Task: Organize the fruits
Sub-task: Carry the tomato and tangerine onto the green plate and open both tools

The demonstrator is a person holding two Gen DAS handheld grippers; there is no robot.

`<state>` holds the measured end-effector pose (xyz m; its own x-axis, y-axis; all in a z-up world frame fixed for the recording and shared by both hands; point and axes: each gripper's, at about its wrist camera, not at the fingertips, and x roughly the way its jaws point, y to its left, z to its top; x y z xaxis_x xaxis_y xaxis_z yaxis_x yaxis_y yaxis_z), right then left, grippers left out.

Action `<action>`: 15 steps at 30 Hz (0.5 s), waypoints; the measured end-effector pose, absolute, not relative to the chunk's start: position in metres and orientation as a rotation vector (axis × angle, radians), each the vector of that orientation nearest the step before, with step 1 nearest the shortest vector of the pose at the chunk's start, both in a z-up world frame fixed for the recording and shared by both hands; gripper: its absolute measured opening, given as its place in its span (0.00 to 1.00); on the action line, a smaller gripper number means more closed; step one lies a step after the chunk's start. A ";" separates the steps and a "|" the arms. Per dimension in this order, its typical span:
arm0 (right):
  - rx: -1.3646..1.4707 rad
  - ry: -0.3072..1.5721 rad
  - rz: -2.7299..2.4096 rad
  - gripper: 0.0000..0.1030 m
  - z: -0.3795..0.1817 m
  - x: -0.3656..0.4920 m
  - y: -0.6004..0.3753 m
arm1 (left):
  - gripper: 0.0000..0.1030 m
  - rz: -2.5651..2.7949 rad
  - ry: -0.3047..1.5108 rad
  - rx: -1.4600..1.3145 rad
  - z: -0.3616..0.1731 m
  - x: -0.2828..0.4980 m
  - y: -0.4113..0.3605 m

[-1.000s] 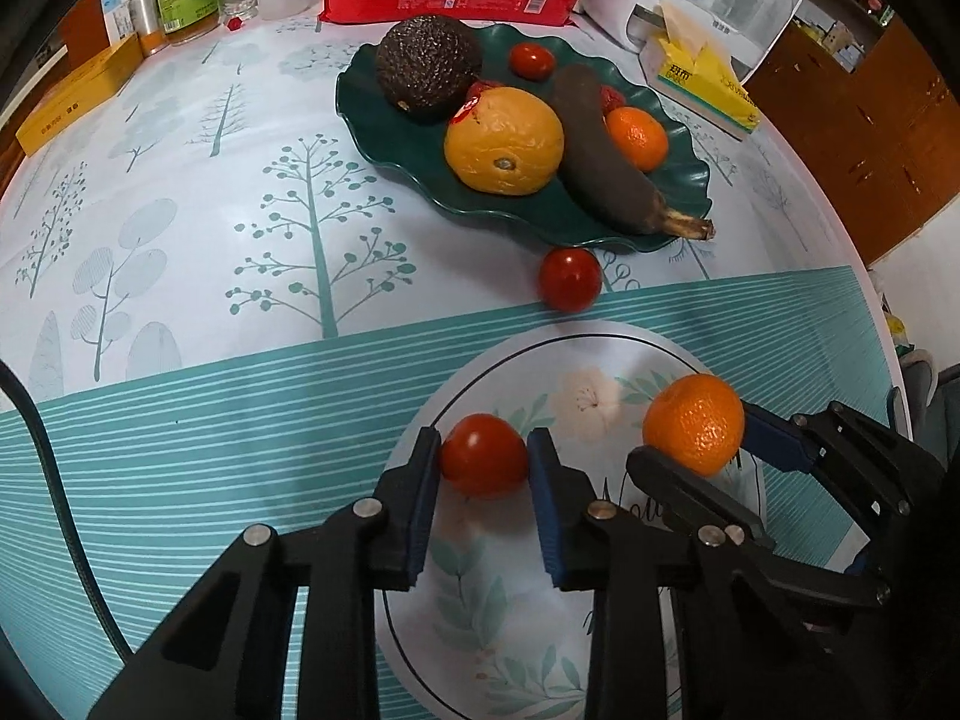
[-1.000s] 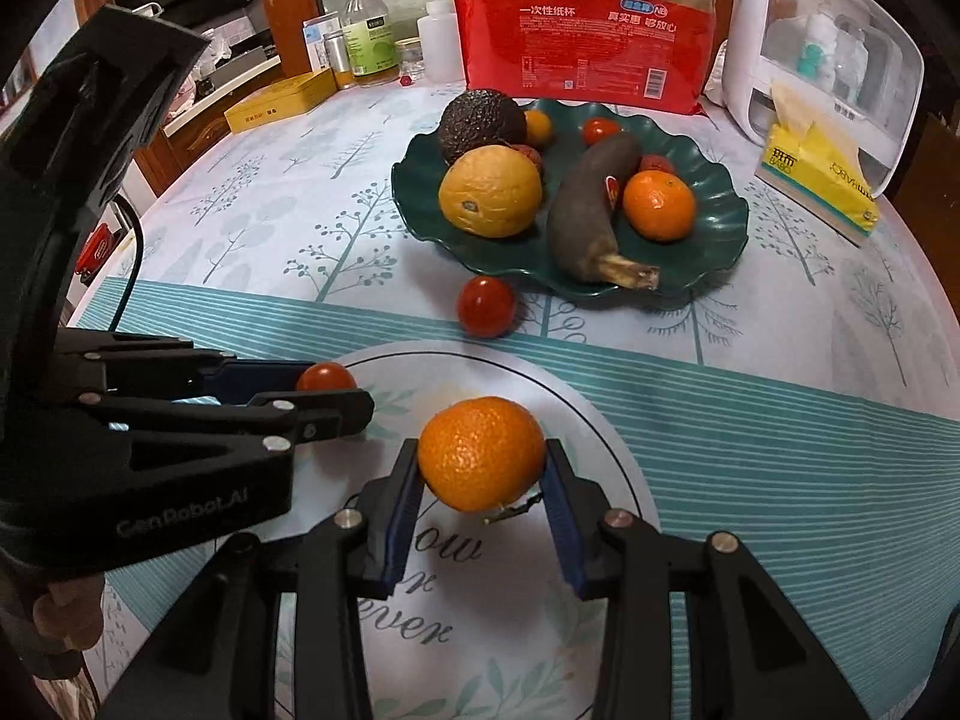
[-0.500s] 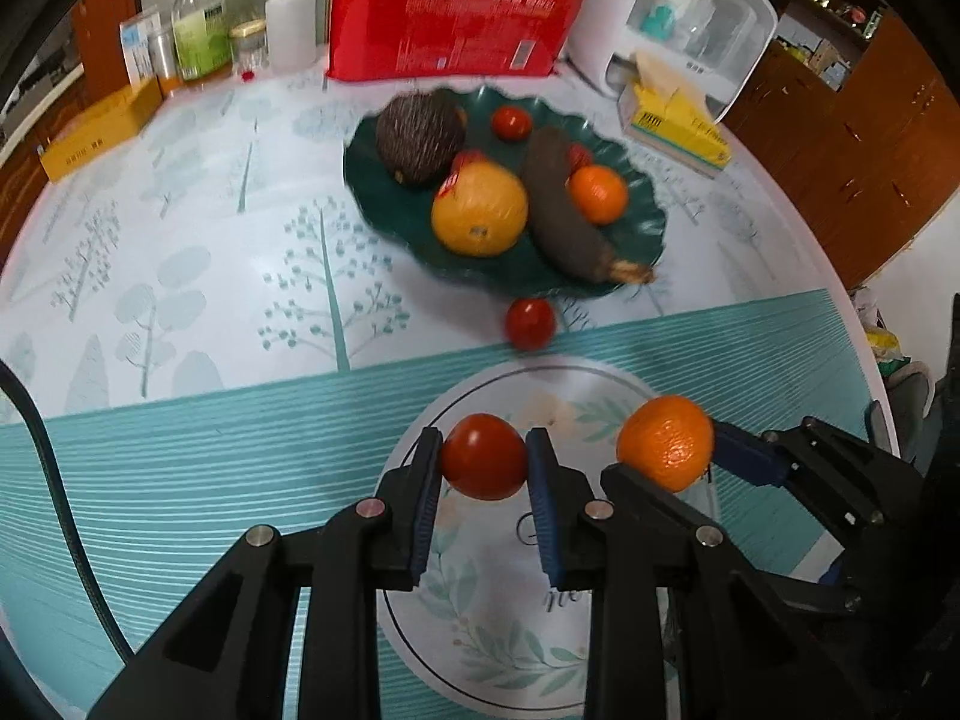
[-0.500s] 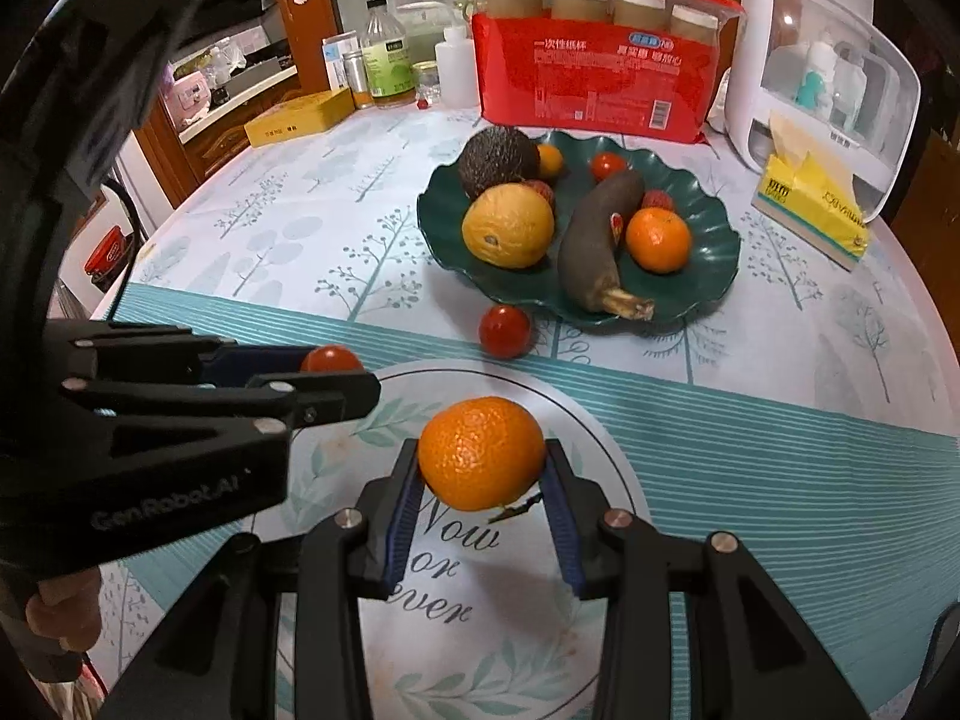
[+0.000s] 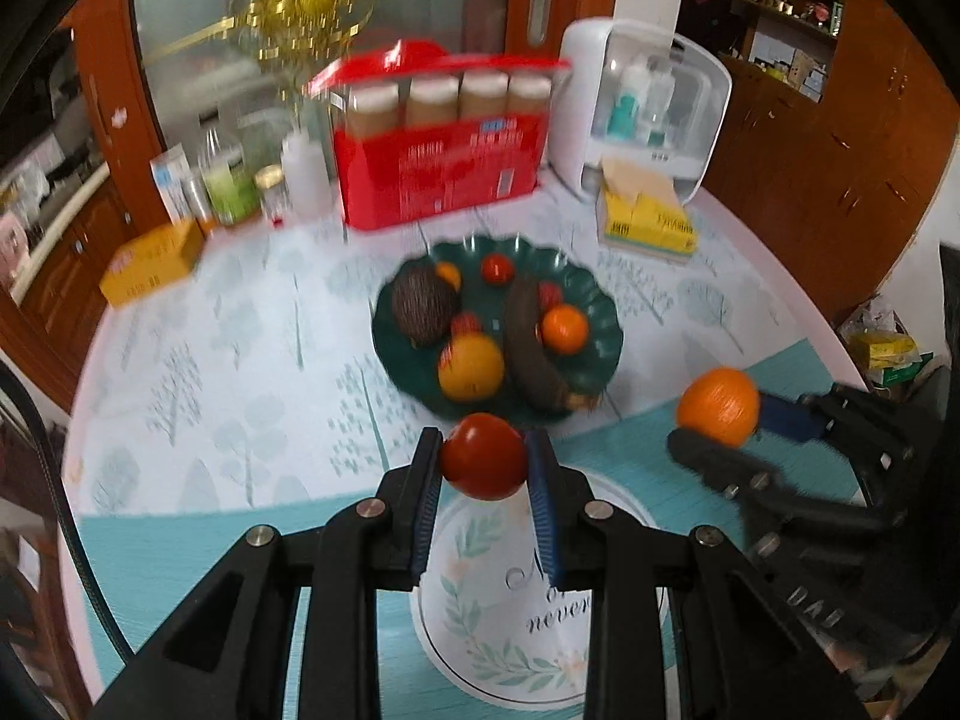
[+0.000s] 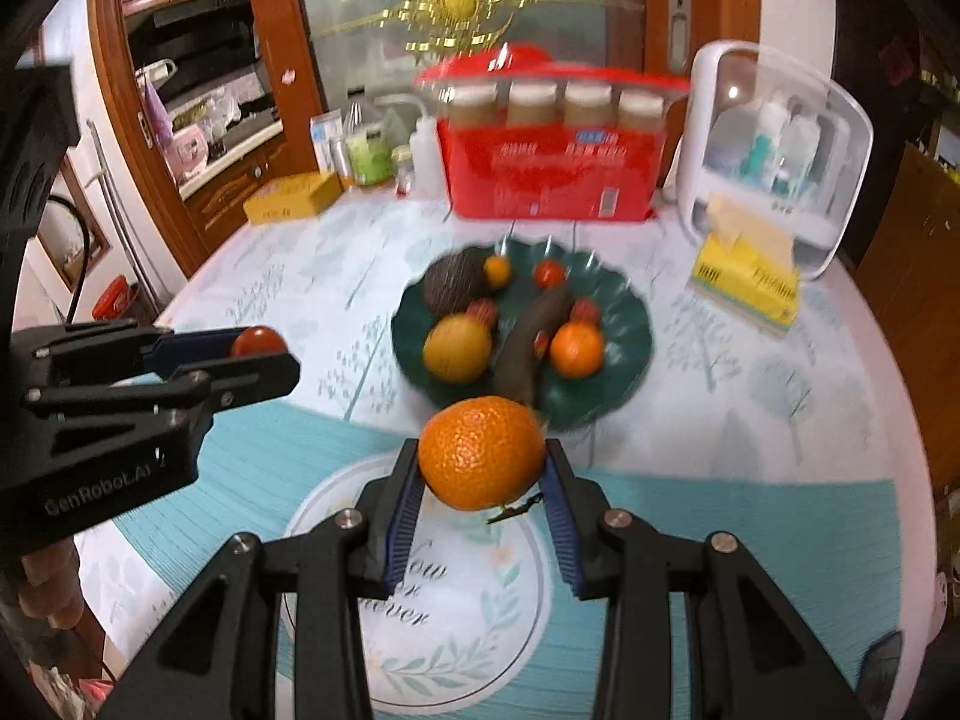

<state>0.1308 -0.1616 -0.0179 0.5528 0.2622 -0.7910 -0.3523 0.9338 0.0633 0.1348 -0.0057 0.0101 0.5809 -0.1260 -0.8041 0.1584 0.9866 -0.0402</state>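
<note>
My left gripper (image 5: 485, 462) is shut on a red tomato (image 5: 483, 456) and holds it high above the table. My right gripper (image 6: 481, 468) is shut on an orange (image 6: 480, 450), also raised; both show in each other's view, the orange (image 5: 717, 405) at the right and the tomato (image 6: 258, 341) at the left. Ahead lies a dark green plate (image 5: 600, 354) (image 6: 624, 312) with an avocado (image 5: 423, 306), a yellow orange (image 5: 471, 366), a dark banana (image 5: 531, 348), a small orange (image 5: 564, 327) and small red fruits. The loose tomato on the cloth is hidden.
A round white printed mat (image 5: 498, 612) (image 6: 456, 600) lies below the grippers. At the table's back stand a red cup pack (image 5: 438, 168), a white storage box (image 5: 648, 120), a yellow tissue pack (image 5: 648, 222), bottles (image 5: 228, 186) and a yellow box (image 5: 153, 261).
Both grippers have risen and pulled back with their fruits, so the plate looks smaller and farther. The loose tomato by the plate has gone out of sight behind the held fruit.
</note>
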 end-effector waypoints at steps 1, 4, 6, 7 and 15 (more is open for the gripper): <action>-0.105 0.909 0.365 0.38 -0.009 0.135 -0.163 | 0.25 -0.165 0.923 0.046 0.017 0.137 -0.006; -0.117 0.887 0.360 0.38 0.019 0.155 -0.166 | 0.25 -0.155 0.881 0.073 0.039 0.151 -0.007; -0.125 0.869 0.357 0.38 0.035 0.167 -0.166 | 0.25 -0.154 0.867 0.085 0.050 0.161 -0.007; -0.130 0.859 0.354 0.38 0.045 0.175 -0.166 | 0.25 -0.156 0.860 0.090 0.055 0.167 -0.007; -0.144 0.796 0.325 0.38 0.115 0.254 -0.159 | 0.26 -0.155 0.830 0.118 0.085 0.235 -0.004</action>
<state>0.2540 -0.1594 0.1149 0.6531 0.2316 -0.7209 -0.3391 0.9407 -0.0050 0.2353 -0.0043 0.0855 0.6648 -0.0908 -0.7415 0.1832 0.9821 0.0439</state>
